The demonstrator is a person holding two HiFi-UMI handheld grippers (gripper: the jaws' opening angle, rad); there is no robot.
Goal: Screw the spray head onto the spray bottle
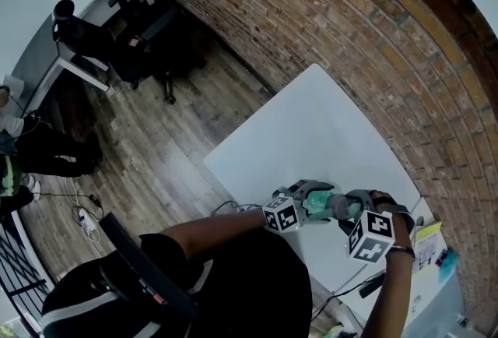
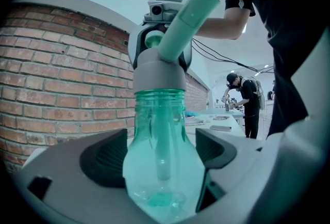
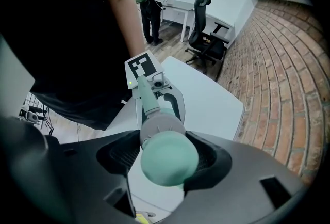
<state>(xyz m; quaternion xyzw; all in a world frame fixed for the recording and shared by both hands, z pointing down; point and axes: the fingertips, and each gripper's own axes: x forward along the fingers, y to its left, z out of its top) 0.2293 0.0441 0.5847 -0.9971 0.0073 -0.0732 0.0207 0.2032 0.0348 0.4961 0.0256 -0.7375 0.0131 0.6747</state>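
Left claw [image 2: 164, 158] clamps the teal spray bottle [image 2: 159, 114] upright to brace it; my right claw [image 3: 167, 157], from above, grips the spray head [image 3: 157, 127] seated on its neck so I can twist it

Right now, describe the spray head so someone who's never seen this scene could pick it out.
Over the white table by the brick wall, two grippers meet. The left gripper grips a see-through green bottle; the spray head sits on its neck, in the right gripper. Unlike the bottle, it is opaque: a grey collar with a pale green stub.
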